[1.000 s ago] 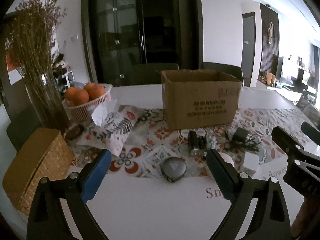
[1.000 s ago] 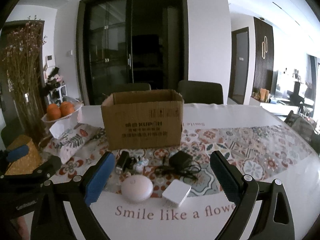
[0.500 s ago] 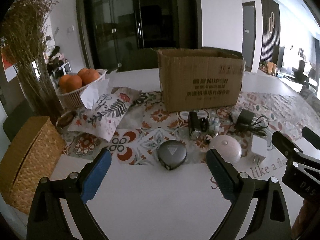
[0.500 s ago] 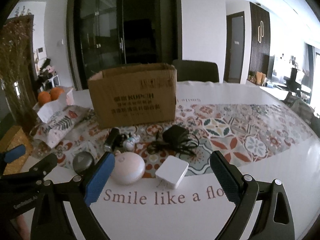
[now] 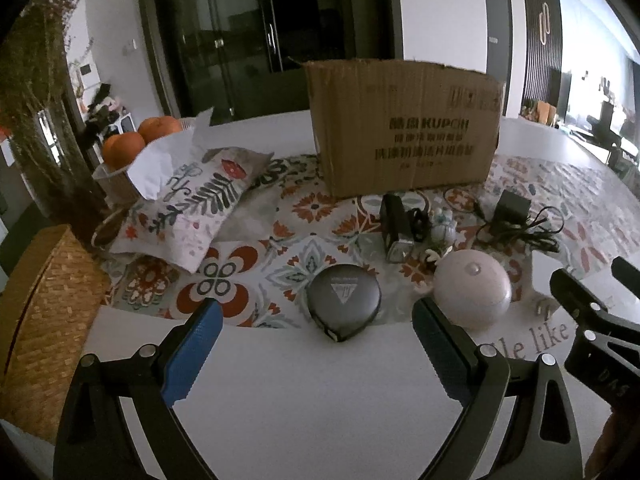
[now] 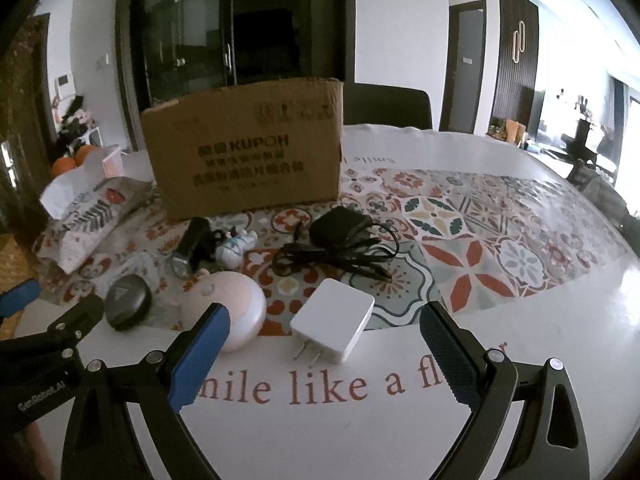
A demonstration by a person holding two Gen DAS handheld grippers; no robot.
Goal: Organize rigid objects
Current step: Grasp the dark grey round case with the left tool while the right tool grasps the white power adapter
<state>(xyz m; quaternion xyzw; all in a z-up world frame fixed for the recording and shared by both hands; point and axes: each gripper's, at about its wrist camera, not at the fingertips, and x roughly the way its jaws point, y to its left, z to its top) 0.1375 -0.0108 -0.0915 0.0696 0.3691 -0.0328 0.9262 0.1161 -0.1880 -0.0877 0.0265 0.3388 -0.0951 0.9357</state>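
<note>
The step in hand is judged to be the approach to a first pick. The white plug (image 6: 333, 331) lies between and just ahead of the jaws of the right gripper (image 6: 324, 350), its prongs turned toward the camera. It is best taken across its flat sides, with the jaws lowered until both pads bracket the body, so that the prongs are not pinched. The pink dome (image 6: 236, 308) lies just beside the left pad and should be cleared, not nudged.

The dark round case (image 5: 343, 301) lies ahead of the left gripper (image 5: 316, 340), roughly centred between its jaws. A low, level approach is advised, since the case is flat and could slide on the counter (image 5: 304, 400).

Both pairs of jaws are spread wide. Nothing is held and nothing is touched by either.

The cardboard box (image 6: 244, 160), the likely place for the items, stands well beyond both pairs of jaws, with the black charger and cord (image 6: 340, 242) lying between it and the plug.
</note>
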